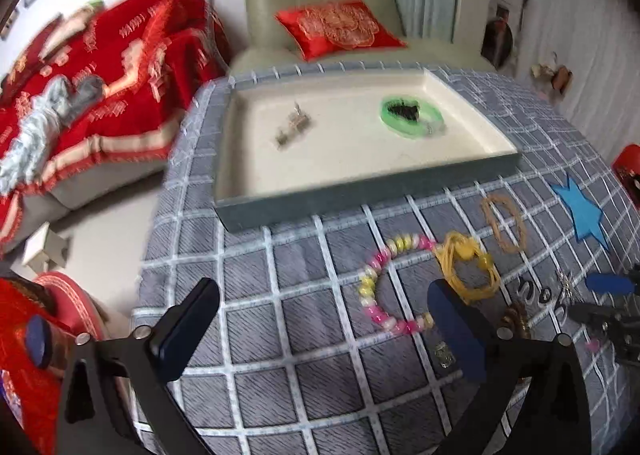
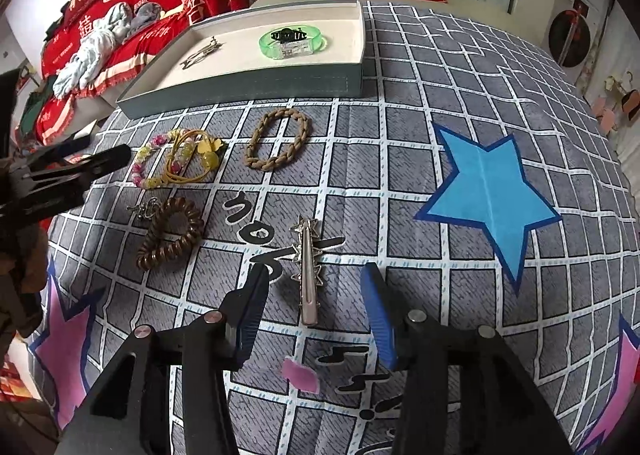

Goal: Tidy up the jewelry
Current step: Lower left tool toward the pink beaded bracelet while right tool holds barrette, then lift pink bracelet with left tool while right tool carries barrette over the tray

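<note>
Straddling the silver star-studded metal hair clip (image 2: 307, 273) without touching it, the right gripper (image 2: 316, 319) stands half open; the left gripper (image 1: 320, 329) gapes wide and empty near the pink-and-yellow beaded bracelet (image 1: 390, 283). Closing off-centre on the slim clip could pivot it loose before the white-lined grey tray (image 2: 256, 85).

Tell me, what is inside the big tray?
Inside the tray lie a green bangle with a small black clip resting on it, and a silver hair clip. The near wall hides a strip of the floor.
</note>
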Available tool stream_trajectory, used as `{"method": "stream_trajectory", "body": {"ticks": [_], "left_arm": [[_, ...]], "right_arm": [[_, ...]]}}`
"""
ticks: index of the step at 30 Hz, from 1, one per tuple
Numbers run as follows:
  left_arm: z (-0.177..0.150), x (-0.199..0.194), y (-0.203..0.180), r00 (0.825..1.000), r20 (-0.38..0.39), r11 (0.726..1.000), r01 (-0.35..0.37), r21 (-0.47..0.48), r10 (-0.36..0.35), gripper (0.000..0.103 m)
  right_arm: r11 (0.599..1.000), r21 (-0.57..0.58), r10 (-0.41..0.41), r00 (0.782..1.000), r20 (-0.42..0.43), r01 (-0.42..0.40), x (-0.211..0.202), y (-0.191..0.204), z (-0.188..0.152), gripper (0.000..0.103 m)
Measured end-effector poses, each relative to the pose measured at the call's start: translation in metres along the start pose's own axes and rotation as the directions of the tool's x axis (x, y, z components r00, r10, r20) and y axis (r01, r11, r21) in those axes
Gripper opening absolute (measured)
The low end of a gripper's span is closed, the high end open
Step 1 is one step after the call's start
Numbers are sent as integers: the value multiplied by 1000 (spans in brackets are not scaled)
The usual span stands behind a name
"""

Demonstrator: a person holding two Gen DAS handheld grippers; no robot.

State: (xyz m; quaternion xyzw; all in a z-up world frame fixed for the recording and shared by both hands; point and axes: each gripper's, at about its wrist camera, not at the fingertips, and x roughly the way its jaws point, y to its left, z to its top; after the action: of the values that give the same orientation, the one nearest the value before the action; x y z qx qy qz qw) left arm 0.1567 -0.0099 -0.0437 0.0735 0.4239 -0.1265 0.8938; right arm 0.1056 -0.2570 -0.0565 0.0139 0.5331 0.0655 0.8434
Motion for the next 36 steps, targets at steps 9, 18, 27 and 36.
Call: {"method": "stream_trajectory", "body": {"ticks": [9, 18, 27, 36], "left_arm": [[5, 23, -7, 995, -91, 997, 35, 76, -28, 95], [0, 28, -23, 984, -131, 986, 133, 102, -120, 26], [-4, 4, -19, 982, -74, 983, 176, 55, -171, 26], [17, -26, -3, 981, 18, 981, 195, 11, -195, 26]], "right_arm": [[998, -39, -56, 998, -37, 54, 4, 11, -3, 49], [993, -71, -98, 993, -68, 93, 5, 24, 0, 17], [995, -28, -94, 996, -10, 94, -11, 17, -4, 11], [998, 48, -38, 997, 69, 34, -38, 1, 15, 11]]}}
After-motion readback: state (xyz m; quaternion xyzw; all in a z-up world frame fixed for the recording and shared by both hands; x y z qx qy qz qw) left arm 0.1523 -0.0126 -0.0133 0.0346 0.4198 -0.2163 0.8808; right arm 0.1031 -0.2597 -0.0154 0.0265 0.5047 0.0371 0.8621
